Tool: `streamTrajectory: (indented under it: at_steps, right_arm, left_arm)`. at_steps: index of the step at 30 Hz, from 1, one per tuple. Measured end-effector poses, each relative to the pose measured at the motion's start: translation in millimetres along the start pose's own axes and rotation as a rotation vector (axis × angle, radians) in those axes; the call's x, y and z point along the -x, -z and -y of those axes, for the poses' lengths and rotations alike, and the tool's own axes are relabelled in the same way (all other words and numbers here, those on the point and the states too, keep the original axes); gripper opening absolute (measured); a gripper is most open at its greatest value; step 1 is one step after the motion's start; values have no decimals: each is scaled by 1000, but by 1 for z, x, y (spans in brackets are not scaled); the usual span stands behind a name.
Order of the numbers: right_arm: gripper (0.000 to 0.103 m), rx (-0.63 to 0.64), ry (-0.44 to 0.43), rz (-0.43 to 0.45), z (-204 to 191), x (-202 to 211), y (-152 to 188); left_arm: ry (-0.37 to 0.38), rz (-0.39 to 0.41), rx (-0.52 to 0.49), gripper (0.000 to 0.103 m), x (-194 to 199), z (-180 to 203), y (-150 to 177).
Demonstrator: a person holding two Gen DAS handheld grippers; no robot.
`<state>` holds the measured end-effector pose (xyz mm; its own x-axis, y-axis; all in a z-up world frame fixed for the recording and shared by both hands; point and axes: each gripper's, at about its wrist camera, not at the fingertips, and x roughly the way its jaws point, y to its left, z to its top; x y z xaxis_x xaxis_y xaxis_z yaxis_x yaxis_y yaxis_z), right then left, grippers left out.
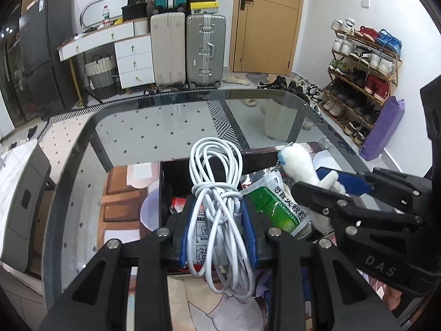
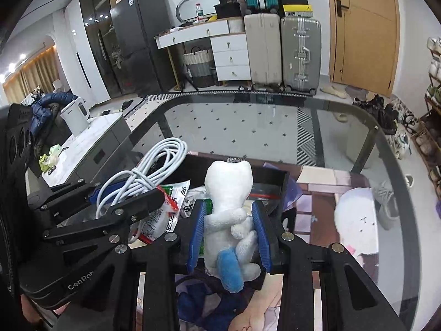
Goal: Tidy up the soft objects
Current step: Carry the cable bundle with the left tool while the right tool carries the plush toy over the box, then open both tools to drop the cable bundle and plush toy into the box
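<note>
Two claws closed – left claw (image 1: pixel 219 218) gripping white cable (image 1: pixel 217 182), right claw (image 2: pixel 230 234) – "GenRob" – gripping plush toy (image 2: pixel 230 209).

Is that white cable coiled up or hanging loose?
Coiled. The white cable is looped into a bundle, wrapped around its middle, and pinched between the left gripper's blue pads.

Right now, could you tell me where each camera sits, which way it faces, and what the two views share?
Left wrist: on the left gripper, looking along its fingers, shut on the cable; the right gripper shows at the right.
Right wrist: on the right gripper, shut on the plush; the left gripper shows at the left.
Shared: the black box, glass table, suitcases and door.
</note>
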<state>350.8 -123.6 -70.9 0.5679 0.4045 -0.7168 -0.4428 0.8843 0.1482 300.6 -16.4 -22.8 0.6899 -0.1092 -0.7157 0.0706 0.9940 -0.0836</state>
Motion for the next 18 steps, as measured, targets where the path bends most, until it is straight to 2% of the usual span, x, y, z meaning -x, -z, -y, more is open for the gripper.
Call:
streamTrajectory:
  at_steps: [10, 13, 14, 15, 17, 18]
  right_arm:
    - [35, -4, 8, -25, 3, -13, 6]
    - [39, 9, 10, -9, 0, -7, 7]
    - [45, 14, 14, 1, 0, -4, 7]
    - [51, 15, 16, 8, 0, -1, 7]
    - [53, 14, 12, 20, 1, 5, 8]
    - [53, 14, 8, 23, 1, 8, 8]
  left_arm:
    - [1, -15, 2, 31, -13, 1, 2]
    - [21, -1, 15, 33, -7, 0, 3]
    - [27, 0, 18, 34, -6, -3, 3]
    - [29, 5, 23, 36, -4, -5, 3]
    - [23, 22, 42, 44, 3, -9, 2]
    - [13, 32, 50, 54, 7, -10, 2]
